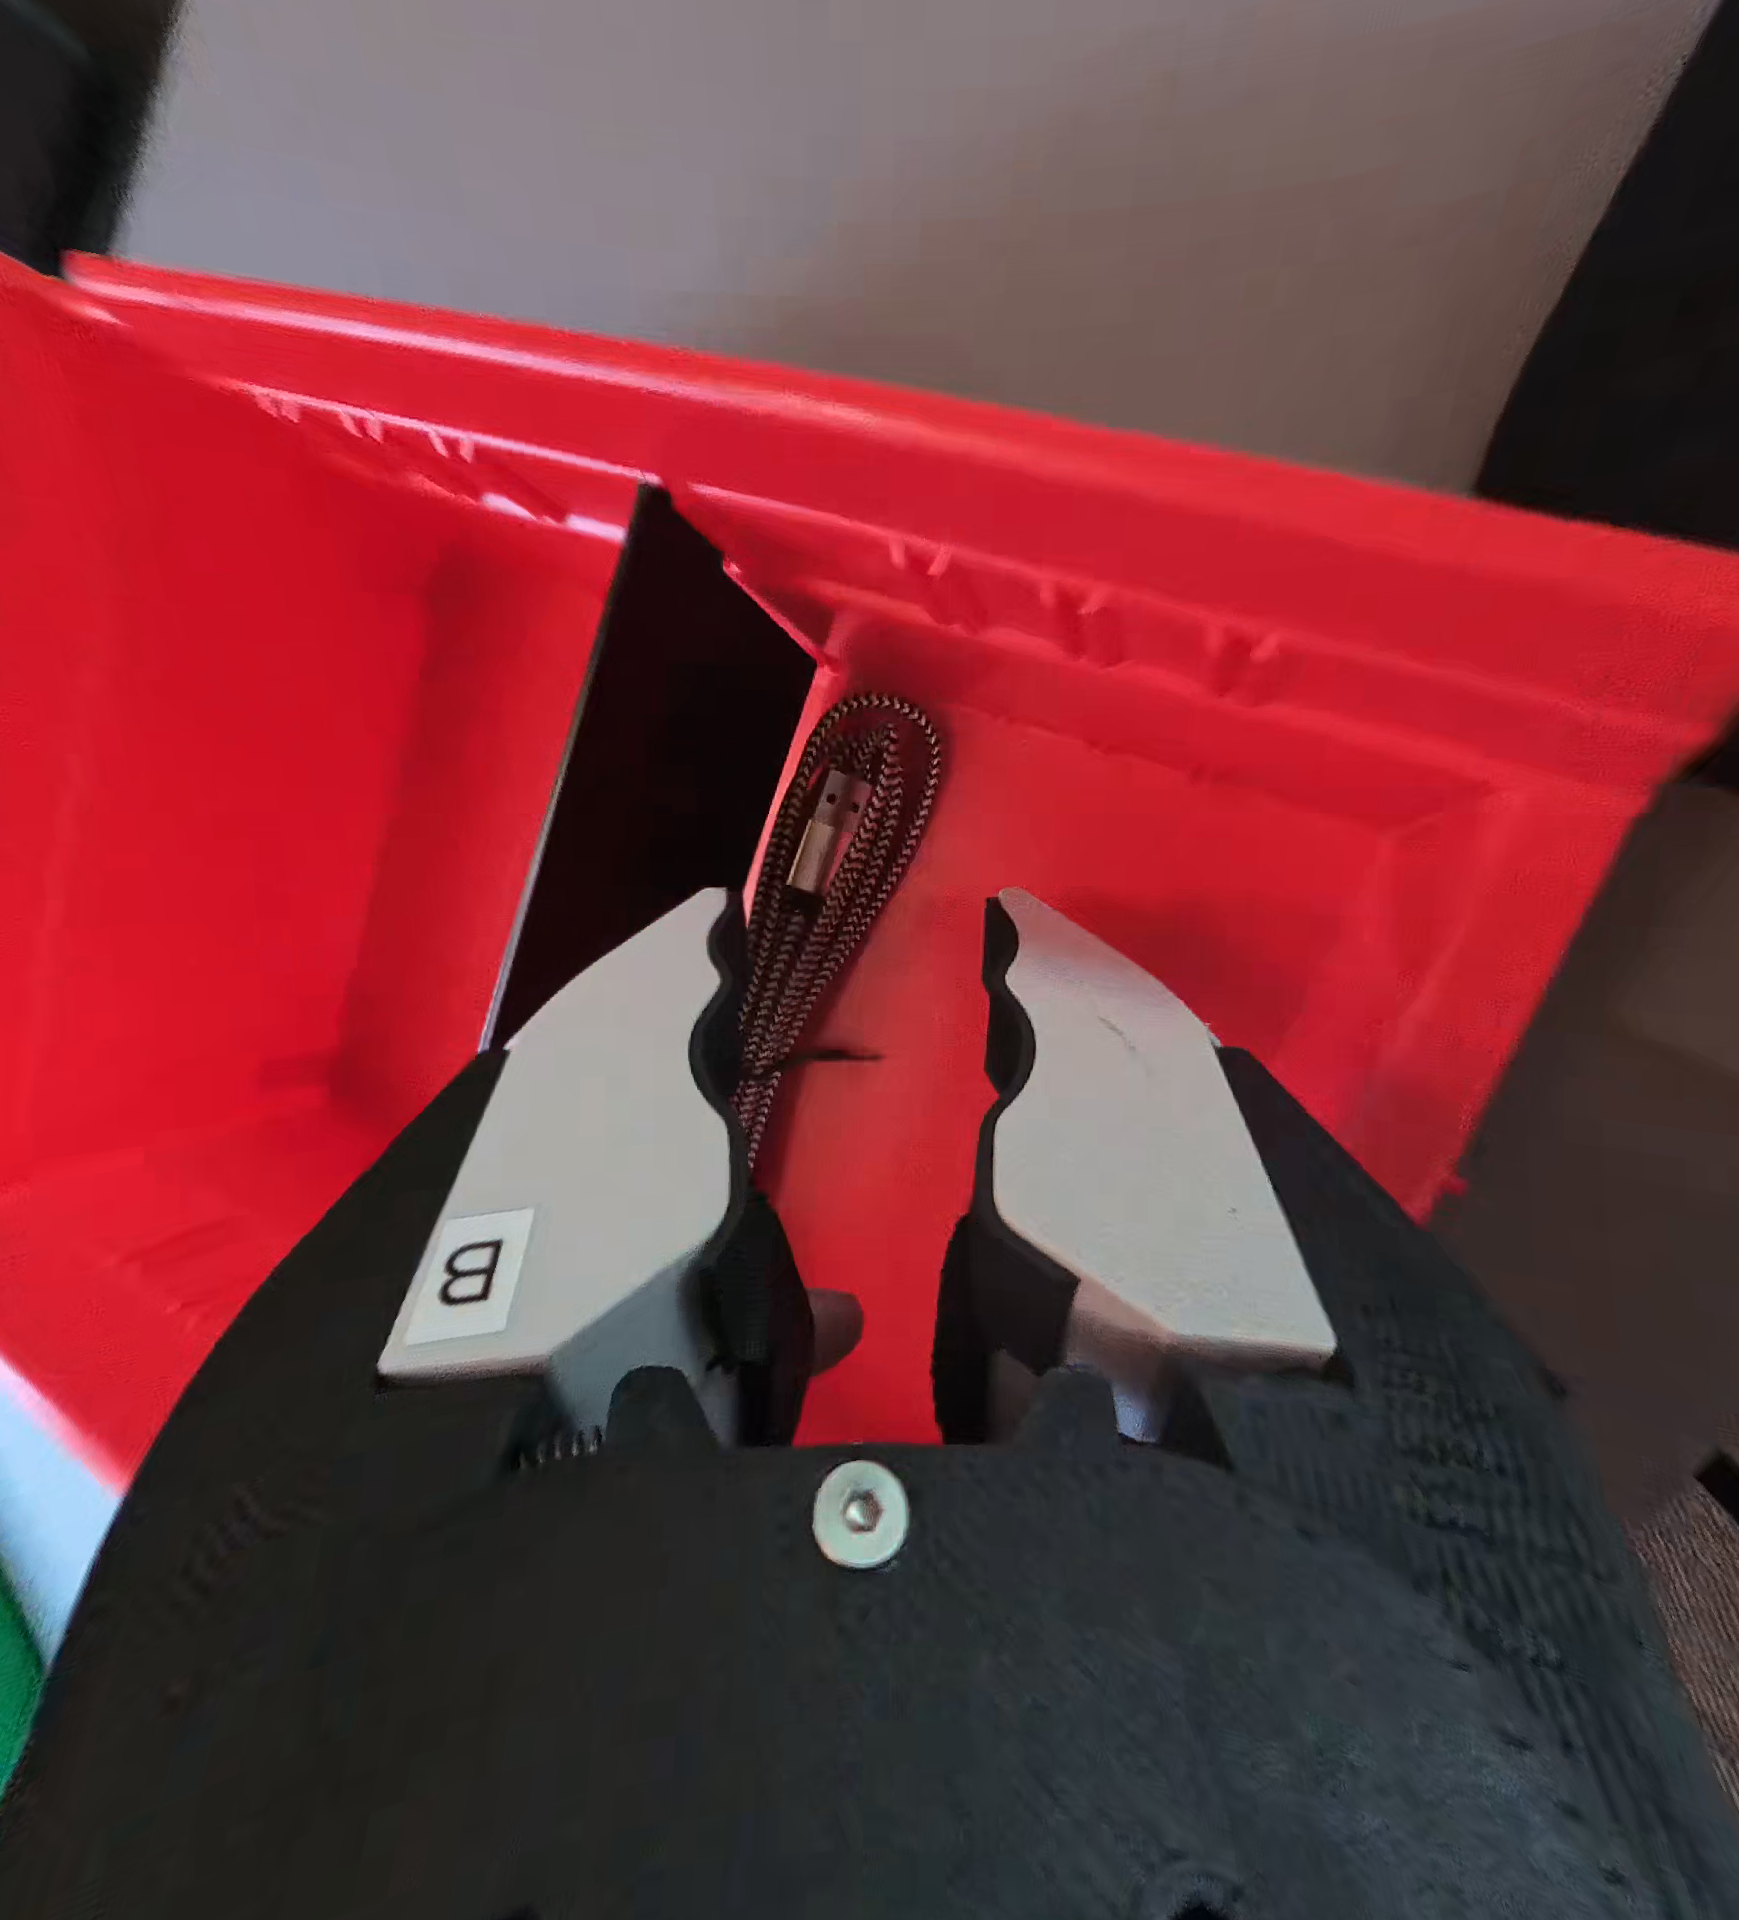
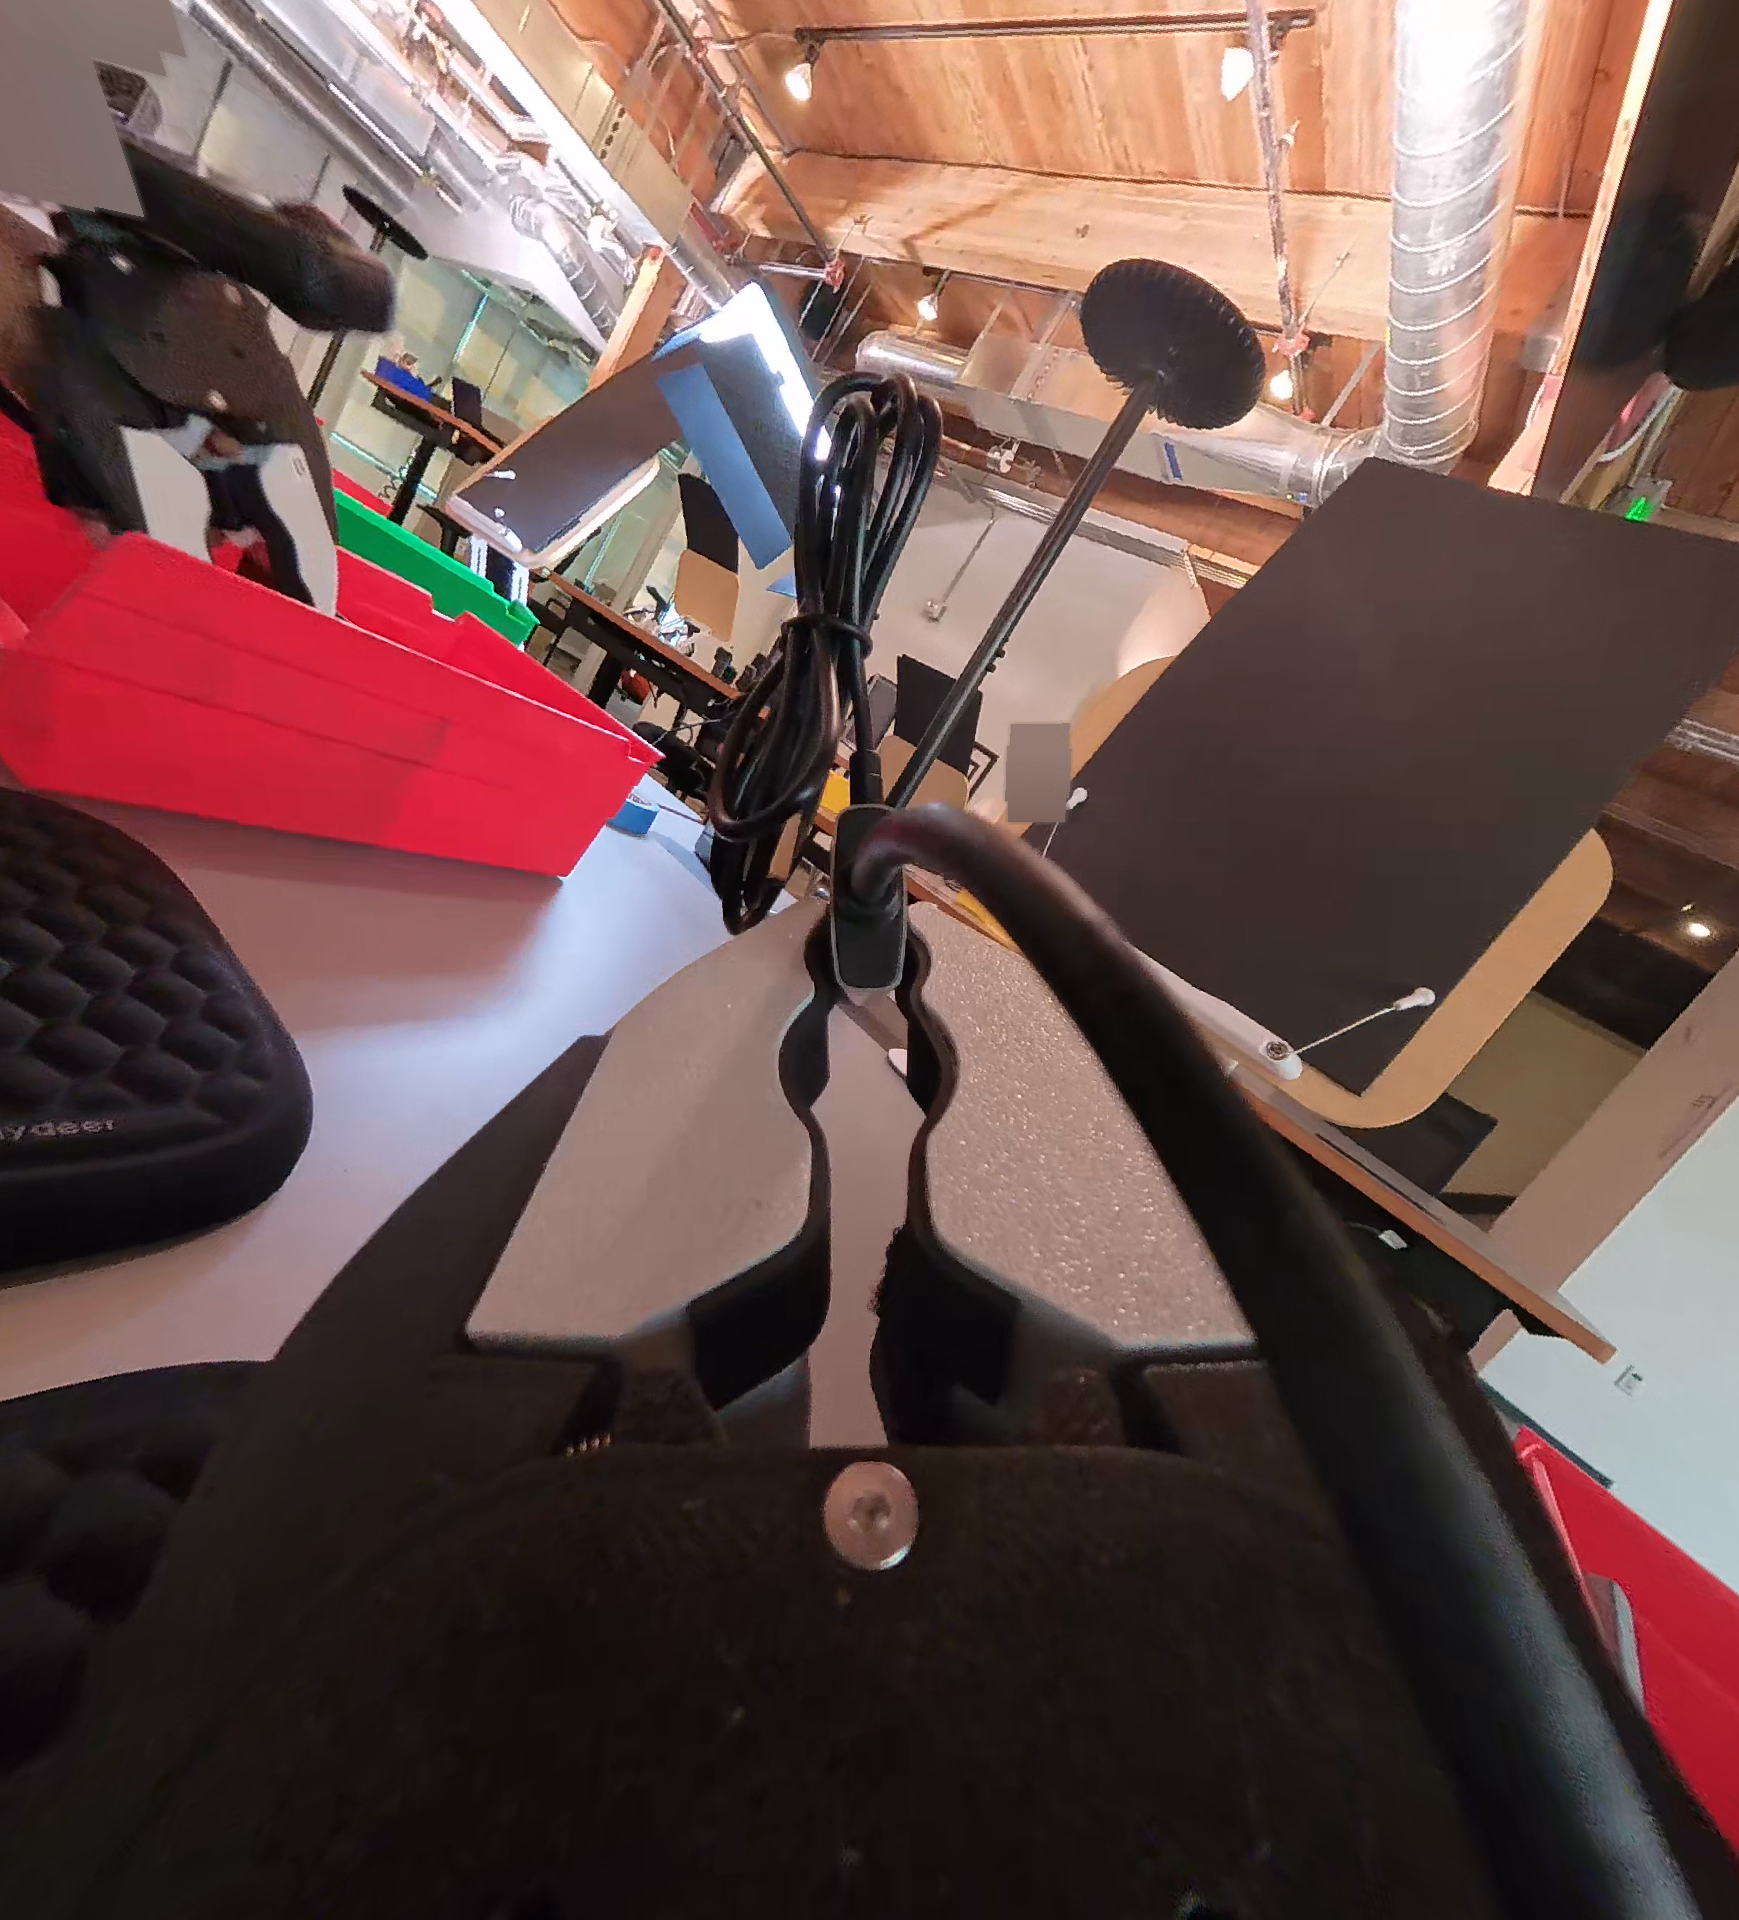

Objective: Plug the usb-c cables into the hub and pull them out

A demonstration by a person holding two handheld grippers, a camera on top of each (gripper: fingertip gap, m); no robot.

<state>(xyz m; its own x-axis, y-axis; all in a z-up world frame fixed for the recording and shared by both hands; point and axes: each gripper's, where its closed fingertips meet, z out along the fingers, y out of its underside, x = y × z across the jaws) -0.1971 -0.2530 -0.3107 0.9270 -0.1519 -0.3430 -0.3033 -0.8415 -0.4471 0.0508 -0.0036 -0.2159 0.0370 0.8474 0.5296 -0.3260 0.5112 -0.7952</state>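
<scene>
Left claw gapes over the braided cable in the red bin for pickup, while right claw pinches a black connector.

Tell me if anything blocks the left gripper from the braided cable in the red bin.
Nothing visible does. The open left gripper hangs over the red plastic bin, and the bundled braided cable lies directly between and beyond its fingers, beside the bin's black divider, uncovered.
</scene>
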